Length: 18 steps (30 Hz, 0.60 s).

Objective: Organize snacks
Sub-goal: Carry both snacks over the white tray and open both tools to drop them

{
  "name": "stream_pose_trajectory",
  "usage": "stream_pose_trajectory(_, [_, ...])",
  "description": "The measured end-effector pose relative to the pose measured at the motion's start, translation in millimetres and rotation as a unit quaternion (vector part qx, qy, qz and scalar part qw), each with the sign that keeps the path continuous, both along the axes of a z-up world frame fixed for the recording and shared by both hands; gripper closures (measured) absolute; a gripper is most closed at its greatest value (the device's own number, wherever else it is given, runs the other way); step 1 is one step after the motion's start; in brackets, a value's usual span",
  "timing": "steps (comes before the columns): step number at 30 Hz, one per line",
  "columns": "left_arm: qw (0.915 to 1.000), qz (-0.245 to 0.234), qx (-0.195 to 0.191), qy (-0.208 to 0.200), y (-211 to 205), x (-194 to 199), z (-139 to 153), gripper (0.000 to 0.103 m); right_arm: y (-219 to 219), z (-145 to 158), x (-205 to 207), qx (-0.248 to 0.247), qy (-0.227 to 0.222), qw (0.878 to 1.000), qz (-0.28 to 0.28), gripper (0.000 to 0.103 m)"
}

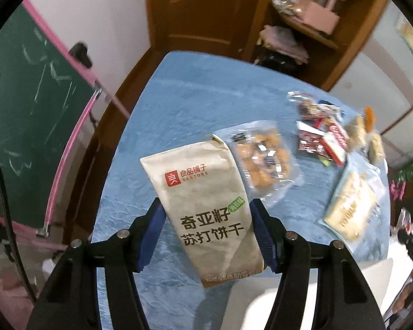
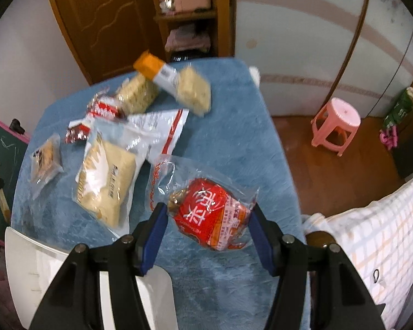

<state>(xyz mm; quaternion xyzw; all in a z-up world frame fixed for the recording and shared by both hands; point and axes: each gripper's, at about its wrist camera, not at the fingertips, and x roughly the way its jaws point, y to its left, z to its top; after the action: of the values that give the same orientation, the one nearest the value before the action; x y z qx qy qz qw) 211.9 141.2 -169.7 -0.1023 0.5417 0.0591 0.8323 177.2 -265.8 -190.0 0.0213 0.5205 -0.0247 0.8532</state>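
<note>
My left gripper [image 1: 206, 217] is shut on a beige soda-cracker pack [image 1: 203, 209], lifted above the blue table cover [image 1: 179, 104]. My right gripper [image 2: 208, 220] is shut on a clear bag with a red label [image 2: 209, 214], also raised off the blue cover [image 2: 234, 137]. Loose snacks lie on the table: a clear bag of golden pastries [image 1: 261, 162], a big biscuit bag [image 2: 104, 178], red wrapped sweets [image 2: 96, 115], cracker blocks [image 2: 194, 90] and an orange-capped pack [image 2: 154, 68].
A white bin [image 2: 27, 261] stands at the near table edge. A green chalkboard [image 1: 27, 110] is to the left, a wooden door [image 2: 110, 13] and shelf [image 2: 190, 16] behind the table. On the right are a pink stool [image 2: 336, 123] and a checked cloth [image 2: 377, 242].
</note>
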Motion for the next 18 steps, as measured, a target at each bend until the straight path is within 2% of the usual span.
stream_pose_trajectory(7, [0.9969,-0.036,0.044,-0.055,-32.9,-20.3,40.5,0.042,4.7,35.7,-16.6,-0.005,-0.043,0.999,-0.003,0.044])
stream_pose_trajectory(13, [0.9916,-0.059,0.061,-0.098,-47.5,-41.4,79.5,0.042,29.9,76.4,-42.4,-0.007,-0.086,0.996,0.02,0.044])
stream_pose_trajectory(18, [0.9843,-0.096,0.072,-0.13,-71.9,-77.3,109.3,0.042,61.0,106.7,-76.5,-0.003,-0.113,0.992,0.052,0.044])
